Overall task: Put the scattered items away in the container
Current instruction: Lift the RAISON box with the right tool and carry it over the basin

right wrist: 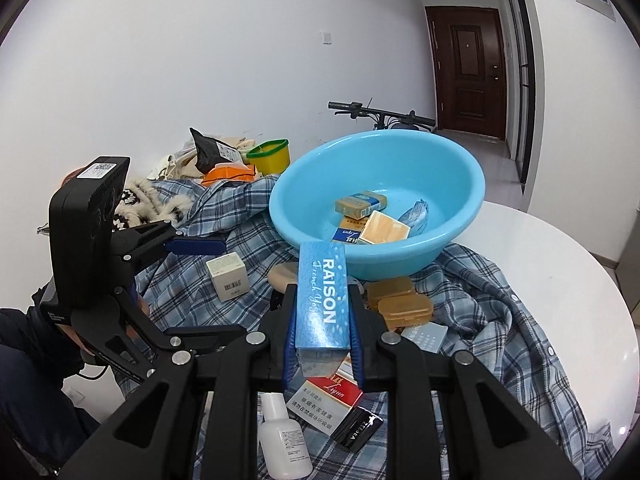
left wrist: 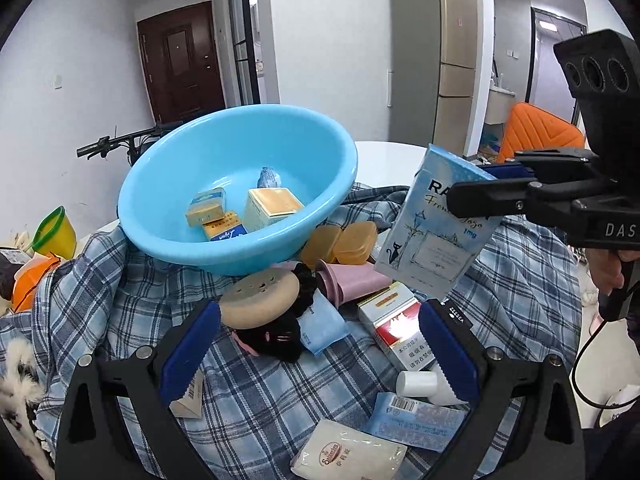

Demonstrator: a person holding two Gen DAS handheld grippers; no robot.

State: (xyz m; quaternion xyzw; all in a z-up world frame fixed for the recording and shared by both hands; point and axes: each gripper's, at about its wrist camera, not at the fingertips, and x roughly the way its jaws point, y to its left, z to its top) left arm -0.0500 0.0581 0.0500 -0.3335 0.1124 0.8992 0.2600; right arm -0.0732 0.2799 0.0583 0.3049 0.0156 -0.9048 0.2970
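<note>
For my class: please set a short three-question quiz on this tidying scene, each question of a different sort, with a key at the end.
1. True or false: the right gripper is shut on the blue RAISON box.
2. Multiple choice: where is the RAISON box now? A) lying inside the blue basin B) held in the air, short of the basin C) flat on the plaid cloth
3. Fill in: the left gripper is ____ and holds nothing.

Key
1. True.
2. B.
3. Open: its jaws stand wide apart above the red and white cigarette pack and the small white bottle.
</note>
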